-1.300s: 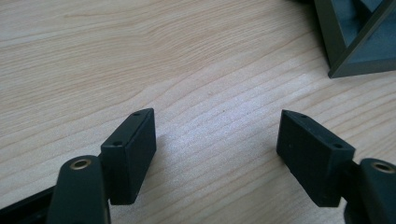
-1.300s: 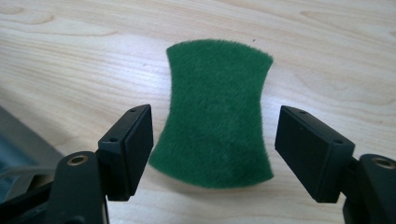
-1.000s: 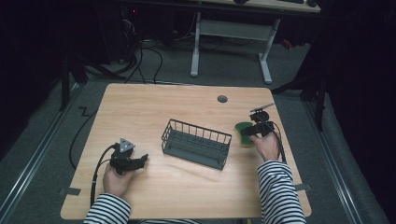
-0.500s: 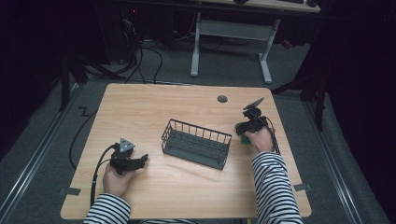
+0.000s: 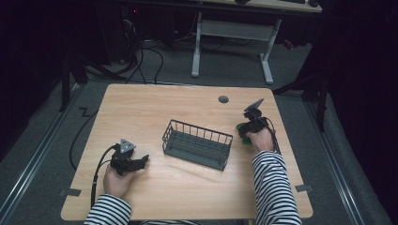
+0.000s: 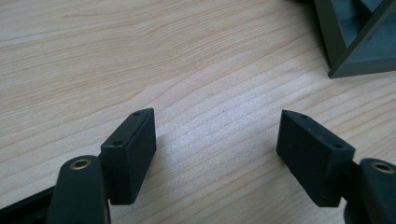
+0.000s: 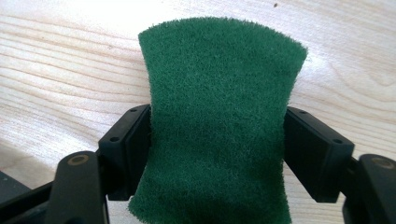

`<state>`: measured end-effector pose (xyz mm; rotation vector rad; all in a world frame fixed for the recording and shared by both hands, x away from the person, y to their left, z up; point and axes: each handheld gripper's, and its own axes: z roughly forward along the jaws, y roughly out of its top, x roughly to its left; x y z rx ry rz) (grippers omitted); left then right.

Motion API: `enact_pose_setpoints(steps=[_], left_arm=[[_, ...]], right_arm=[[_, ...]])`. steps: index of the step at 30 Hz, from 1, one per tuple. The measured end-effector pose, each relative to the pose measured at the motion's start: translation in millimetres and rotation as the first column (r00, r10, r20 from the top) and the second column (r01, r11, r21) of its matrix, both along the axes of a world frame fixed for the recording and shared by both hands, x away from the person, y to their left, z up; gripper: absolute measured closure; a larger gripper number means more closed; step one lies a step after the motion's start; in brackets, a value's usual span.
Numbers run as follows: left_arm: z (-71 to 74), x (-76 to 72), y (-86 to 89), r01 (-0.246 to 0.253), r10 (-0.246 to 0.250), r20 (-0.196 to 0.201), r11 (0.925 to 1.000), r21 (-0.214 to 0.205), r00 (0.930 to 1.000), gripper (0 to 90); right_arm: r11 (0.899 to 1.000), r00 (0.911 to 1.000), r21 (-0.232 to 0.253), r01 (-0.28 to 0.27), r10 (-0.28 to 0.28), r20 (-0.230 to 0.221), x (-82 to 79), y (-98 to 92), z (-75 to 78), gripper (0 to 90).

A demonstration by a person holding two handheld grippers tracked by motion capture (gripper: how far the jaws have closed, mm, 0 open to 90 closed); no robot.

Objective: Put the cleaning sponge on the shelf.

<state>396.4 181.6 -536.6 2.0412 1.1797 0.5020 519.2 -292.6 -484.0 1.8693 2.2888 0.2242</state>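
A green scouring pad [image 7: 219,116] lies on the wooden table [image 5: 155,108], right of the wire basket [image 5: 199,129]. My right gripper [image 7: 217,135] has just been closing its jaws on the pad. Both pads press into its sides and pinch it into a waist. From above, the right gripper [image 5: 247,127] points down at the table, and a green edge of the pad [image 5: 244,140] shows beside the hand. My left gripper [image 5: 142,160] rests near the front left, open. In its own view the left gripper [image 6: 217,140] has bare wood between its fingers.
The dark wire basket [image 6: 355,46] stands mid-table, its corner just ahead and right of the left gripper. A round cable hole [image 5: 223,99] sits near the far edge. A cable [image 5: 96,173] trails off the front left. A white desk frame [image 5: 197,47] stands beyond the table.
The right gripper has moved left and down over the green pad, and its jaws now squeeze it. The left hand has stayed put.
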Motion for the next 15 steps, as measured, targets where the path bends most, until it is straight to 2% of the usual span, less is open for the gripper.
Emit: enact_pose_setpoints(steps=[9,15], left_arm=[[0.0,0.0,0.0,0.000,0.000,0.000,1.0000,-0.001,1.0000,29.0],[0.0,0.0,0.0,-0.001,0.001,0.000,1.0000,-0.002,1.0000,29.0]], right_arm=[[1.000,1.0000,0.007,-0.002,0.002,0.004,-0.1,-1.7,0.9,30.6],[1.000,0.9994,0.019,-0.020,0.020,0.030,-4.8,-0.2,7.5,30.9]])
